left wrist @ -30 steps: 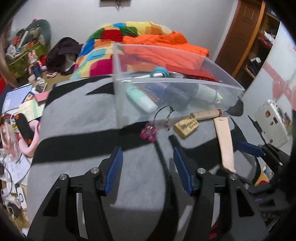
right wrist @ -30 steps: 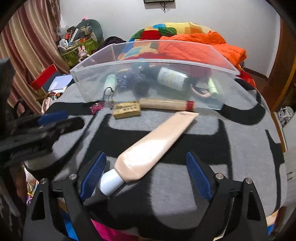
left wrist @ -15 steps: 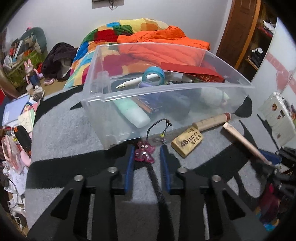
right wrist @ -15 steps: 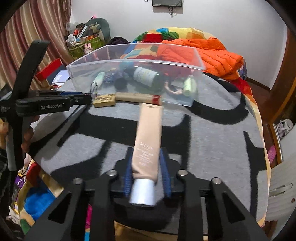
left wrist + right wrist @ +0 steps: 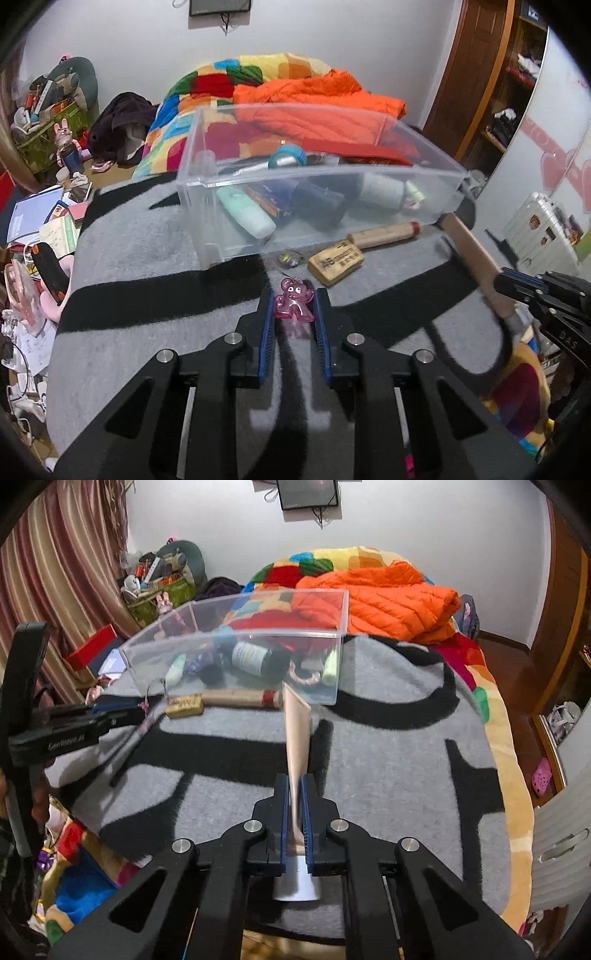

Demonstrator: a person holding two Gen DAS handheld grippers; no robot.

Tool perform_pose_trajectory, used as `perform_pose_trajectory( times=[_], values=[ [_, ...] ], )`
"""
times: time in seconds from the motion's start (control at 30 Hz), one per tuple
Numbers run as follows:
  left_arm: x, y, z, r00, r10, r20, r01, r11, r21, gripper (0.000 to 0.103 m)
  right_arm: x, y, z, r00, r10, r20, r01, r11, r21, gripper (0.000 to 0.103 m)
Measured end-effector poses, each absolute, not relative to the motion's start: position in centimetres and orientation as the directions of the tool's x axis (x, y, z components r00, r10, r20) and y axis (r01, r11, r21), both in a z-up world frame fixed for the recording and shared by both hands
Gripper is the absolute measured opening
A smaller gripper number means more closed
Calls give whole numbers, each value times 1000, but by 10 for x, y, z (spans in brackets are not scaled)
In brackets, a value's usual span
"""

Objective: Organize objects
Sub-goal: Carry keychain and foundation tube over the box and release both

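Observation:
My left gripper (image 5: 293, 295) is shut on a pink bear-shaped keychain (image 5: 293, 302), held just above the grey blanket in front of the clear plastic bin (image 5: 207, 218). My right gripper (image 5: 294, 781) is shut on a beige cosmetic tube (image 5: 297, 731) near its white cap, with the tube's flat end raised toward the bin (image 5: 340, 627). The tube (image 5: 474, 254) and the right gripper (image 5: 535, 291) also show at the right of the left wrist view. The bin holds several items, among them a mint tube (image 5: 245, 216) and a dark bottle (image 5: 258, 659).
A tan eraser (image 5: 335, 261) and a wooden cylinder (image 5: 384, 234) lie on the blanket against the bin's front. The grey and black blanket (image 5: 388, 760) covers the bed. An orange jacket (image 5: 388, 598) lies behind the bin. Clutter fills the floor (image 5: 33, 236) to the left.
My left gripper closed on the pink keychain and drew it back from the bin. My right gripper closed on the beige tube and lifted it, turning it edge-on.

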State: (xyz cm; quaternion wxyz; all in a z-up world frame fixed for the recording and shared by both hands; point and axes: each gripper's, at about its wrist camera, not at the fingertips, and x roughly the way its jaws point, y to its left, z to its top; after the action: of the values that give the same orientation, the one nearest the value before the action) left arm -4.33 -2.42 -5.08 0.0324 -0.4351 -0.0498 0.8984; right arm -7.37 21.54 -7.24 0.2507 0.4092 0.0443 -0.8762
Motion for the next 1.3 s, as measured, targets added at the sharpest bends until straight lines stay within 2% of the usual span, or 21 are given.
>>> perform_pose_trajectory(
  times=[0.47, 0.57, 0.6, 0.67, 0.7, 0.73, 0.77, 0.97, 1.0, 1.03, 1.07, 1.1, 1.3],
  values=[
    [-25, -24, 4, -728, 107, -677, -15, -990, -140, 21, -68, 205, -31, -606, -459, -650, 525, -844, 107, 5],
    [-28, -26, 10, -739, 100, -666, -8, -990, -141, 21, -74, 207, -31, -586, -451, -673, 525, -844, 108, 6],
    [-31, -27, 11, -740, 103, -665, -7, -989, -146, 21, -76, 209, -34, -582, -443, -682, 516, -849, 113, 8],
    [-36, -30, 13, -741, 98, -664, -1, -989, -145, 21, -82, 215, -45, -563, -401, -723, 478, -871, 111, 20],
    [-39, -32, 14, -743, 94, -662, 2, -990, -142, 21, -84, 218, -51, -557, -383, -737, 464, -879, 107, 36],
    [-42, -33, 16, -745, 89, -661, 5, -990, -139, 21, -86, 222, -57, -551, -364, -751, 446, -889, 104, 47],
    [-46, -34, 17, -746, 82, -661, 9, -991, -133, 21, -86, 225, -62, -549, -352, -758, 433, -896, 103, 48],
    [-71, -41, 25, -751, 68, -656, 22, -991, -128, 21, -87, 228, -95, -507, -320, -801, 429, -899, 87, 48],
    [-76, -41, 27, -754, 62, -654, 25, -992, -123, 21, -84, 229, -95, -525, -329, -785, 428, -899, 91, 46],
    [-79, -41, 30, -756, 59, -652, 26, -992, -120, 21, -84, 229, -95, -524, -336, -783, 432, -897, 96, 37],
    [-83, -42, 33, -758, 59, -649, 25, -993, -119, 21, -84, 230, -96, -518, -354, -778, 439, -891, 113, 31],
    [-87, -43, 36, -763, 60, -644, 24, -992, -121, 21, -83, 231, -95, -512, -371, -775, 444, -887, 131, 21],
    [-106, -44, 55, -788, 60, -612, 15, -993, -117, 21, -76, 233, -93, -515, -372, -772, 443, -887, 132, 20]
  ],
)
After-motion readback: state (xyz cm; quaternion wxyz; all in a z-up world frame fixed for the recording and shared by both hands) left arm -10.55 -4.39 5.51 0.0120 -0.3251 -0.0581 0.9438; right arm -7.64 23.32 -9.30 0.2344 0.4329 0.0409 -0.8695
